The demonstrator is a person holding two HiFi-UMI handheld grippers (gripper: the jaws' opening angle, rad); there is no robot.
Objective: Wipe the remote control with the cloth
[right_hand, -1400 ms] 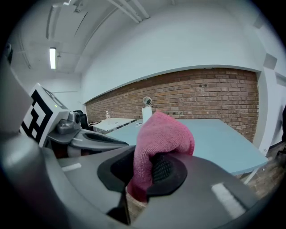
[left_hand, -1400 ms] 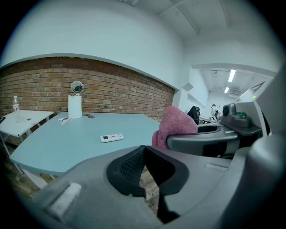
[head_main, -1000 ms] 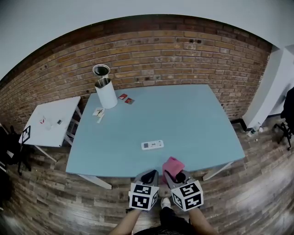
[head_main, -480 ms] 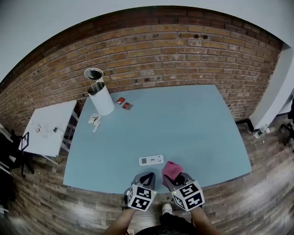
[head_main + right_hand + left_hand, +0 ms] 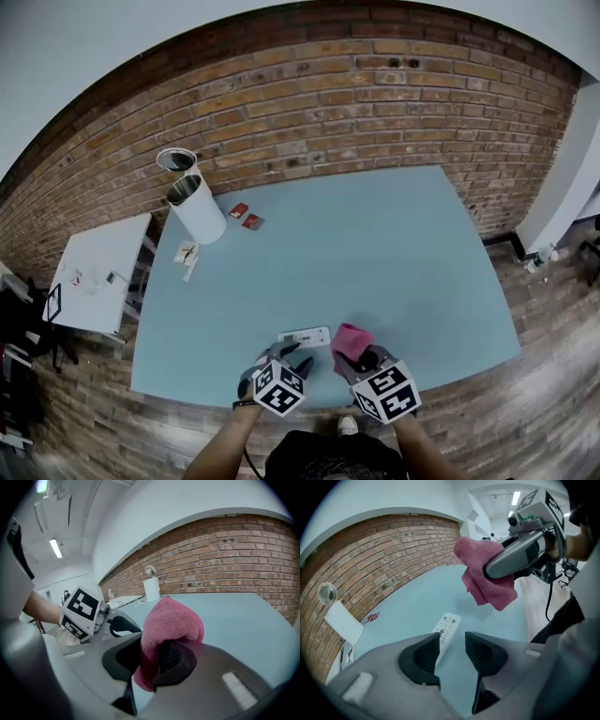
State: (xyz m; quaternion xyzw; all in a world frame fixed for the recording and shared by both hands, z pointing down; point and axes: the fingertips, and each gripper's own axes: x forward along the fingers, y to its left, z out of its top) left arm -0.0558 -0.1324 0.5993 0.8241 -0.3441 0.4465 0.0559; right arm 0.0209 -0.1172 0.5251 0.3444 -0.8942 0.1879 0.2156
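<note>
The white remote control (image 5: 305, 336) (image 5: 446, 629) lies flat on the blue table (image 5: 375, 253), near its front edge. My left gripper (image 5: 289, 354) (image 5: 452, 639) hovers just in front of the remote. Its jaws have just been opening and now stand apart with nothing between the pads. My right gripper (image 5: 358, 356) (image 5: 152, 651) is shut on a pink cloth (image 5: 352, 339) (image 5: 166, 620) (image 5: 487, 573). The cloth hangs bunched just to the right of the remote, a little above the table.
A white cylinder bin (image 5: 197, 206) stands at the table's far left corner, with two red packets (image 5: 246, 216) and some papers (image 5: 186, 253) near it. A small white side table (image 5: 98, 277) sits to the left. A brick wall runs behind.
Both grippers have moved forward over the table's front edge toward the remote. The left gripper has rolled and its jaws have opened. The cloth stays in the right gripper.
</note>
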